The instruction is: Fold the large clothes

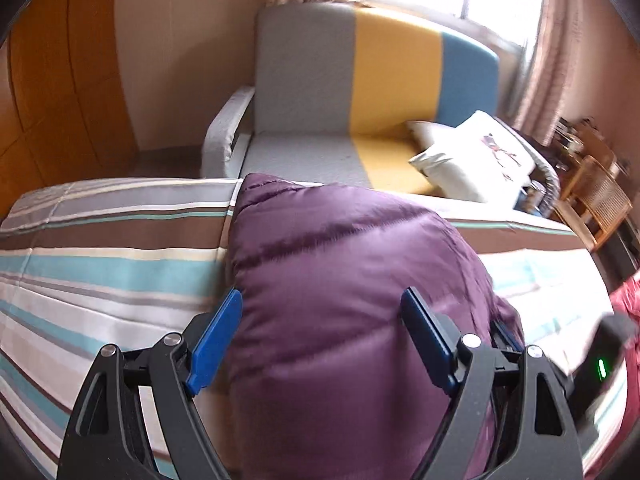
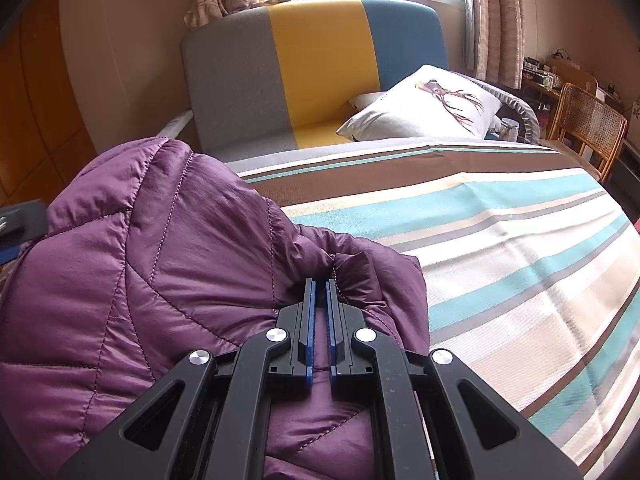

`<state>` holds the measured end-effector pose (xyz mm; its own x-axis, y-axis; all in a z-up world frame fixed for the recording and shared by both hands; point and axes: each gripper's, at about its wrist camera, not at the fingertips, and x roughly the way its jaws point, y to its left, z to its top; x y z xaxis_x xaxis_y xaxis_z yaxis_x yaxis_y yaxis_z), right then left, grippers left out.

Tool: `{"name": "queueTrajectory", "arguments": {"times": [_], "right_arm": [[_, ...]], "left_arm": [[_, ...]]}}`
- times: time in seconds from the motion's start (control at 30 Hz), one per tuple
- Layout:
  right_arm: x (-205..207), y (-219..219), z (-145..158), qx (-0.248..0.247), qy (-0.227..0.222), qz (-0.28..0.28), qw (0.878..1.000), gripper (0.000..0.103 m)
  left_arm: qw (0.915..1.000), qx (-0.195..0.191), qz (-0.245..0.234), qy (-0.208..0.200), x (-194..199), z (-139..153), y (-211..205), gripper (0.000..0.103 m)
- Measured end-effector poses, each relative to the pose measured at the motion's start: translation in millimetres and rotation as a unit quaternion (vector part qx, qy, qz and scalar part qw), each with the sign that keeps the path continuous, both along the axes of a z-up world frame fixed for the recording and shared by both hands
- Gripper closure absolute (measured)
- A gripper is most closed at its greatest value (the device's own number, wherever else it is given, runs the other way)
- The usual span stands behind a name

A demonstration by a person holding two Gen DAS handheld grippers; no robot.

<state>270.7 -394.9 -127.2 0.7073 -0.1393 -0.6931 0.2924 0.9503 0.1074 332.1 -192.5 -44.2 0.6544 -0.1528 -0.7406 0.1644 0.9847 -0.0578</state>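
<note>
Purple quilted jacket (image 2: 168,264) lies bunched in a puffy heap on the striped bed cover (image 2: 500,240), near the side facing the 3-colour sofa (image 2: 320,64). Right tongs (image 2: 320,284) are fully closed, pads pinching a gathered fold of the jacket's fabric at its right-hand edge. Left tongs (image 1: 320,320) stand wide apart over the jacket's bulge (image 1: 352,264); the fabric swells up between the blue pads (image 1: 218,336) but they do not press on it, so nothing is held on that side. Judgement: step in hand is securing a 2nd hold so the heap can be spread flat. To do it well, keep the right pinch firm, lower the left tongs onto an edge or seam, not the slippery padded middle, then draw both apart evenly. Risk: slick shell slipping free.
</note>
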Motion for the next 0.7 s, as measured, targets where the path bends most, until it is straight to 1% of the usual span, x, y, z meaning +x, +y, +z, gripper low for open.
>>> {"name": "queueTrajectory", "arguments": {"times": [0.07, 0.13, 0.2, 0.3, 0.37, 0.5, 0.63, 0.67, 0.7], "right_arm": [[0, 1, 0, -0.002, 0.001, -0.001, 1.000, 0.098], [0, 1, 1, -0.003, 0.002, -0.002, 1.000, 0.098], [0, 1, 1, -0.001, 0.003, -0.003, 1.000, 0.098], [2, 3, 1, -0.005, 0.002, -0.005, 1.000, 0.098], [3, 5, 0, -0.014, 0.004, -0.007, 1.000, 0.098], [4, 6, -1, -0.014, 0.004, -0.006, 1.000, 0.098], [3, 1, 5, 0.004, 0.005, 0.009, 1.000, 0.098], [3, 0, 10, 0.005, 0.010, 0.016, 1.000, 0.098], [2, -1, 15, 0.005, 0.012, 0.023, 1.000, 0.098]], "left_arm": [[0.9997, 0.021, 0.002, 0.010, 13, -10, -8, 0.014], [0.9990, 0.036, -0.001, 0.027, 22, -26, -13, 0.011], [0.9990, 0.032, -0.001, 0.032, 27, -38, -12, 0.010], [0.9989, 0.042, 0.001, 0.020, 30, -57, -14, 0.010], [0.9988, 0.047, 0.004, 0.008, 29, -63, -17, 0.010], [0.9992, 0.040, 0.005, 0.008, 25, -65, -15, 0.009], [0.9997, 0.023, -0.004, 0.010, 17, -53, -5, 0.009], [0.9998, 0.014, -0.009, 0.014, 14, -48, 0, 0.007], [0.9998, 0.007, -0.011, 0.018, 12, -45, 5, 0.002]]}}
